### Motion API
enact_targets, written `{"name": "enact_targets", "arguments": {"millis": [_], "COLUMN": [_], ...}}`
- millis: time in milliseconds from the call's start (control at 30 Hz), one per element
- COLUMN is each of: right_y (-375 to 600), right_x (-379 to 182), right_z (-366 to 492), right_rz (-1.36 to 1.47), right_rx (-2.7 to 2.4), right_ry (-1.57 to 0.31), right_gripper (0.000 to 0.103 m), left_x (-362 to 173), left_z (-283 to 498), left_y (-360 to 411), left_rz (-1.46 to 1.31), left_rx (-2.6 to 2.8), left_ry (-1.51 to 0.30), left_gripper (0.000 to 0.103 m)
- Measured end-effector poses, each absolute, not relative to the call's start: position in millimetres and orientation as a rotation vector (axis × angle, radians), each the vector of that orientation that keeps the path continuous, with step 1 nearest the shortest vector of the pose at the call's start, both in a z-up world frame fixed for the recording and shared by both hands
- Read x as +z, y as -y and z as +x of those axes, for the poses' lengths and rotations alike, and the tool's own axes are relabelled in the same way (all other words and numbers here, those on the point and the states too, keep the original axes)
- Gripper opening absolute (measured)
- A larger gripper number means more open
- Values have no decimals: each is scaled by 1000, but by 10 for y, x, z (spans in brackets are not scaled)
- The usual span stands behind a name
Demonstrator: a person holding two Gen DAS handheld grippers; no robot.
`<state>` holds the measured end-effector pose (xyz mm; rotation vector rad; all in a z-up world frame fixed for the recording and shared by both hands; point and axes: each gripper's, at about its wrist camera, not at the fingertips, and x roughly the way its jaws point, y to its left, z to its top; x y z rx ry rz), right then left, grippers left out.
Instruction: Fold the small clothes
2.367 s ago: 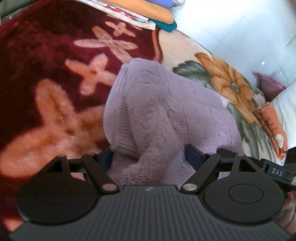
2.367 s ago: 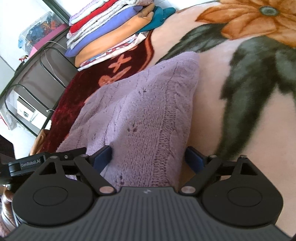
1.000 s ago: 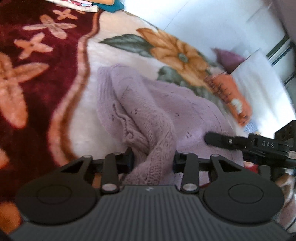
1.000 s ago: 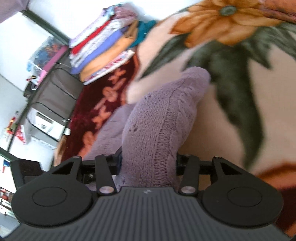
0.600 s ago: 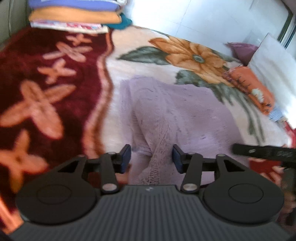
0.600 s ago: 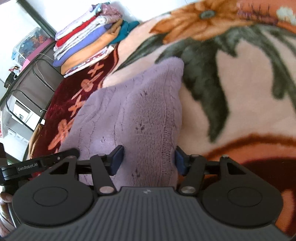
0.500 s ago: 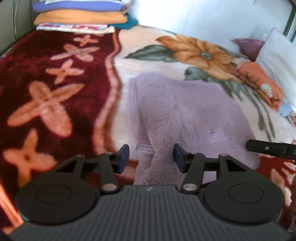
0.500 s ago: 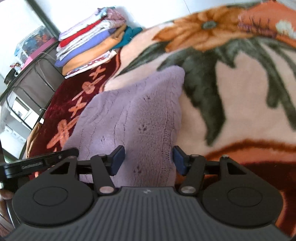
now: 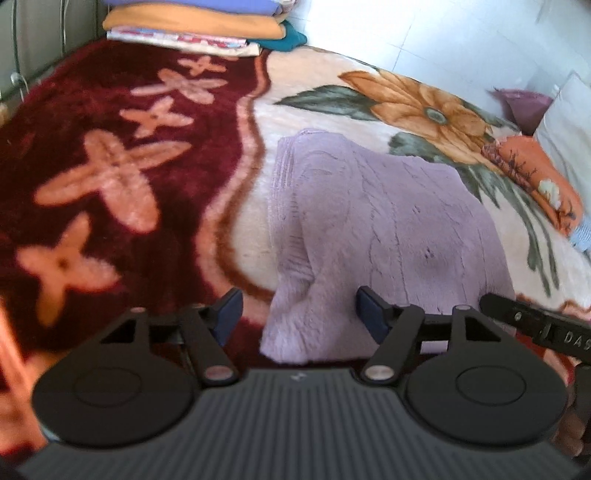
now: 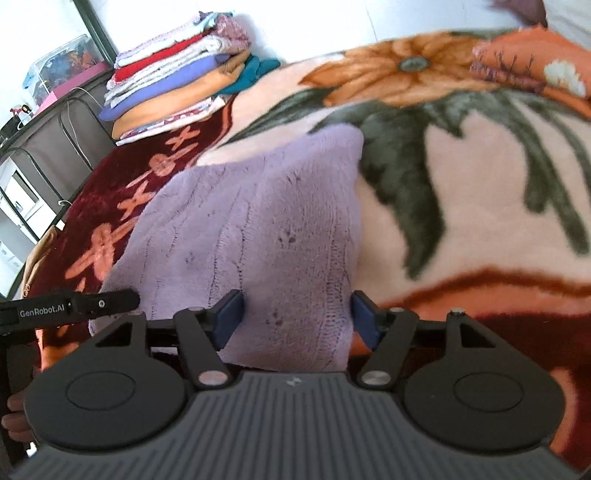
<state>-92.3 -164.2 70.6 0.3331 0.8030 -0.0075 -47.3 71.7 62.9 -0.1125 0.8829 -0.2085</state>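
The left gripper [image 9: 299, 308] has its jaws spread wide, gripping nothing. The near left corner of the lilac knitted garment [image 9: 373, 236] lies in the gap between its blue fingertips [image 9: 229, 308]; whether the right pad touches the knit cannot be told, and the left pad stands clear of it over the dark red part of the blanket [image 9: 110, 110]. The garment lies folded flat on the cream, flower-printed middle of the blanket, with a ribbed edge along its left side and a doubled layer at the near left.

The right gripper [image 10: 297, 315] is likewise wide open, with the near right edge of the garment [image 10: 258, 236] lying between its fingertips [image 10: 231, 314]. The knit fills most of the gap, and contact with either pad cannot be judged.

The left wrist view shows the right gripper's arm [image 9: 539, 325] at its right edge, an orange patterned cloth [image 9: 532, 177] at the far right and only the lower layers of the pile of folded clothes [image 9: 195, 22] at the far left. The right wrist view shows that pile [image 10: 173, 88] in full, a dark rack [image 10: 55, 136] to its left bearing a clear storage box [image 10: 59, 62], and the left gripper's arm [image 10: 70, 304] at the near left.
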Motion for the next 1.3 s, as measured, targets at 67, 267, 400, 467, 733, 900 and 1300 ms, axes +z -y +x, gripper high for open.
{"name": "enact_targets", "arguments": {"millis": [67,267,400,467,733,900,1300], "right_y": [1583,1380,1237,1177,1102,1111,1111], "right_x": [762,805,771,753,696,689,687], "right_z": [-1012,-1225,-1305,-1331,-1302,-1294,-1289], "right_rz": [307,260,217,193,192,194,196], "right_rx": [-26,-72,-72,-74,-55,-52,-50], "right_ry": [-777,-754,-753,-746,-760,-764,-766], "right_gripper": [88,102,102,102,103,103,103], "left_x": [670,631,531,498,418,408,417], "left_z": [-561,-719,-728,-739,-709,-721,-715], "left_y": [-629,-437,-381,-362,-371,-354,-360], "left_rz": [-58,18,36,32,12,21,12], "left_rx": [-181,-142,-127,-125,-112,-99,-104], "left_ry": [-872,-870,-896,-911,-959,-951,-953], "left_gripper": [73,78,78,78,78,78,78]}}
